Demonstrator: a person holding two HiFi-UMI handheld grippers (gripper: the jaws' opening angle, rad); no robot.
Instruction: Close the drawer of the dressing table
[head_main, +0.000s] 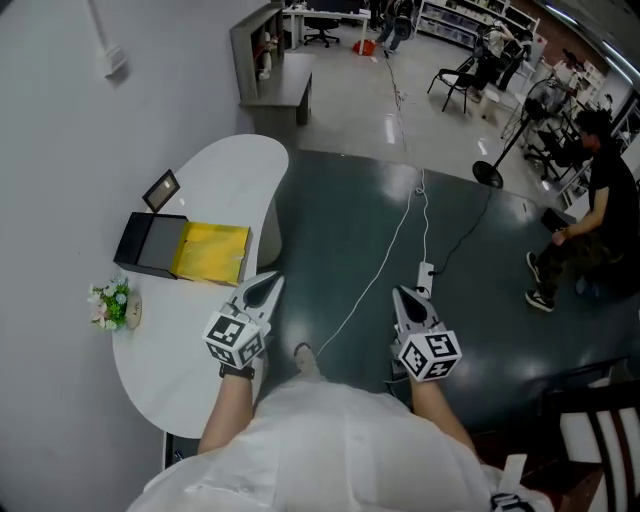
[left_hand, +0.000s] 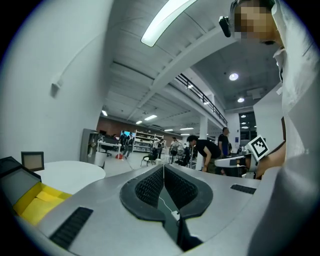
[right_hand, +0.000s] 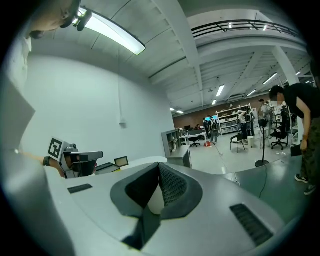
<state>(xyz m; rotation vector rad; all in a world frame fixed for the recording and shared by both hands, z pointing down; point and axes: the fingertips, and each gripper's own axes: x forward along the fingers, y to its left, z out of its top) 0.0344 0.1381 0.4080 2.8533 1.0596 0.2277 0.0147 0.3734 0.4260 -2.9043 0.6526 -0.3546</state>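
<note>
The white dressing table (head_main: 205, 180) stands along the wall at the left, seen from above; no drawer front shows in any view. My left gripper (head_main: 268, 284) hovers at the table's right edge, its jaws shut and empty. My right gripper (head_main: 402, 294) hangs over the dark floor further right, also shut on nothing. In the left gripper view the closed left gripper (left_hand: 163, 168) points level past the tabletop (left_hand: 67, 172). The right gripper view shows the shut right gripper (right_hand: 159, 168), the table (right_hand: 145, 161) and the left gripper (right_hand: 75, 158) beside it.
On the table lie an open black box with a yellow lining (head_main: 190, 250), a small picture frame (head_main: 161, 190) and a flower posy (head_main: 110, 303). A white cable with a power strip (head_main: 424, 272) runs over the floor. A person (head_main: 590, 215) crouches at the right near a fan stand (head_main: 488, 172).
</note>
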